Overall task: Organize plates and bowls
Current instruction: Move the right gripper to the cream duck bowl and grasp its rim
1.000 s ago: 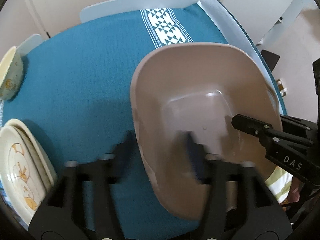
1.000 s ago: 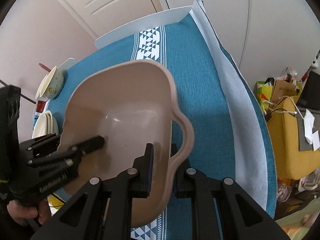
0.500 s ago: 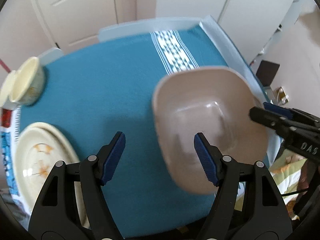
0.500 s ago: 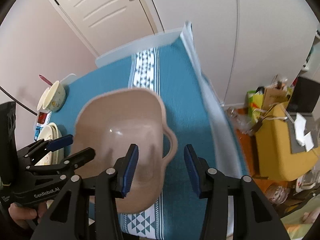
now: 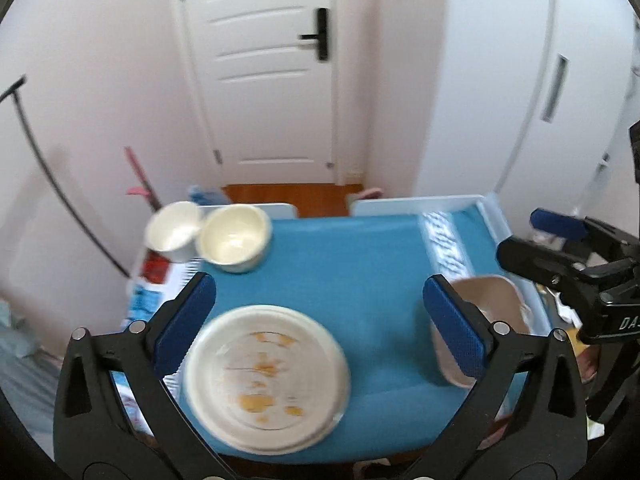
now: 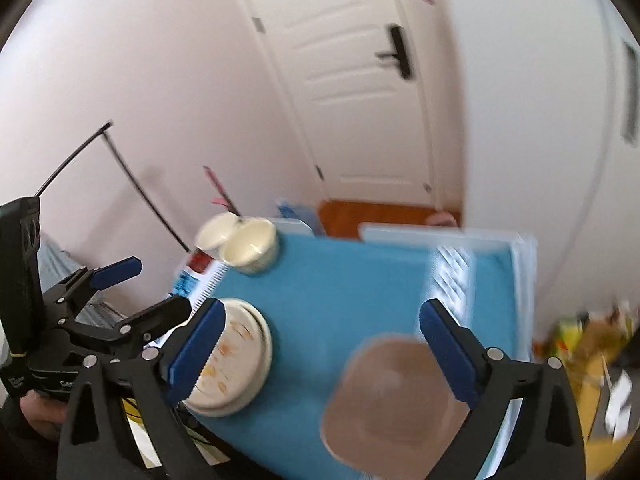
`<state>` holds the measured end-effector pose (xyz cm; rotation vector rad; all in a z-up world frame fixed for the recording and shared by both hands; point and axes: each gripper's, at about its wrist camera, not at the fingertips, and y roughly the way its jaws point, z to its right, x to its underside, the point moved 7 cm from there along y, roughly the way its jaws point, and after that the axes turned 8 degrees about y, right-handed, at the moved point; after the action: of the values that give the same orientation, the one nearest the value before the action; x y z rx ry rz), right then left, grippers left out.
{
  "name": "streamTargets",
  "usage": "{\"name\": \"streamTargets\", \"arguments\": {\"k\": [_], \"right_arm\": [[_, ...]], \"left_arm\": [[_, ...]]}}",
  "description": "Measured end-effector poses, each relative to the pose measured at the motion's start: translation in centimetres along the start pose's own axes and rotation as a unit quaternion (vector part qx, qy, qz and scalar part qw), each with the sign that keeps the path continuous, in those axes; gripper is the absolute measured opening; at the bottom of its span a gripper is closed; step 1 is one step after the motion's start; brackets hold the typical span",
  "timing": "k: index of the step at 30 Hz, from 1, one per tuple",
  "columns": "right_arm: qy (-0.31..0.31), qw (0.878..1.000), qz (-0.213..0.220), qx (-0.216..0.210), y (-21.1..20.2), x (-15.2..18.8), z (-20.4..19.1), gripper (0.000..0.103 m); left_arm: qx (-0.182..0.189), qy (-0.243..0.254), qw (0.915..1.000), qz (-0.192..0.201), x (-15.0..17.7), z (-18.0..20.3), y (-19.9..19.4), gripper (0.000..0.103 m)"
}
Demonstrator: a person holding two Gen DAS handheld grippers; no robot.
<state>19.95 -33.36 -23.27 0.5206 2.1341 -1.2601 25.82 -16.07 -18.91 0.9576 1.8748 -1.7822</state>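
Observation:
A tan basin [image 5: 490, 304] [image 6: 392, 396] rests on the blue tablecloth [image 5: 360, 280] near the table's right edge, touched by neither gripper. A stack of cream plates [image 5: 264, 372] [image 6: 240, 360] with orange marks lies at the front left. Two cream bowls [image 5: 234, 238] [image 6: 254, 246] stand side by side at the far left corner. My left gripper [image 5: 320, 320] [image 6: 146, 292] hangs high above the plates, jaws opening wide with nothing between them. My right gripper [image 6: 324, 344] [image 5: 532, 240] hovers above the basin, jaws likewise opening and holding nothing.
Behind the table there is a white door [image 5: 260, 80] and pale walls. A dark cable [image 5: 60, 184] and a pink stick [image 5: 138, 176] lean at the left wall. Clutter lies on the floor at the right [image 6: 592, 332]. A hand [image 6: 36, 408] grips the left tool.
Both grippers let go of the tan basin, opened wide and rose up and back from the table. The basin now lies on the cloth at the right.

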Motion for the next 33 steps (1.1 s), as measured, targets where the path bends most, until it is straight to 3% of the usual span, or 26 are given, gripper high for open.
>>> {"name": "streamTargets", "arguments": {"k": [3, 7, 11, 15, 20, 25, 30, 33], "right_arm": [[-0.028, 0.999, 0.009, -0.016, 1.3, -1.7, -2.8, 0.101], [-0.054, 0.999, 0.0, 0.003, 3.6, -3.1, -5.7, 0.101], [-0.036, 0.999, -0.008, 0.003, 6.2, -4.5, -7.7, 0.101], [-0.026, 0.999, -0.013, 0.023, 9.3, -6.3, -9.1, 0.101], [-0.005, 0.997, -0.062, 0.036, 14.5, -7.1, -9.7, 0.101], [-0.016, 0.989, -0.136, 0.046, 20.8, -6.8, -9.7, 0.101], [-0.029, 0.978, -0.202, 0.047, 26.1, -5.9, -8.9, 0.1], [-0.027, 0.971, -0.236, 0.039, 28.7, -5.0, -8.1, 0.091]], "left_arm": [[-0.021, -0.015, 0.9997, -0.001, -0.3, -3.5, -0.2, 0.103], [-0.039, -0.033, 0.9987, -0.004, -0.8, -8.2, 0.3, 0.103], [-0.049, -0.046, 0.9976, -0.013, -1.5, -12.4, 1.9, 0.103], [-0.04, -0.056, 0.9974, -0.019, -2.1, -16.2, 4.0, 0.103], [-0.01, -0.077, 0.995, -0.062, -1.4, -20.0, 8.4, 0.103], [0.046, -0.132, 0.9825, -0.123, 0.9, -21.7, 14.0, 0.103], [0.078, -0.175, 0.968, -0.162, 3.2, -21.4, 17.9, 0.103], [0.087, -0.205, 0.9576, -0.183, 4.4, -20.9, 20.3, 0.097]]}}
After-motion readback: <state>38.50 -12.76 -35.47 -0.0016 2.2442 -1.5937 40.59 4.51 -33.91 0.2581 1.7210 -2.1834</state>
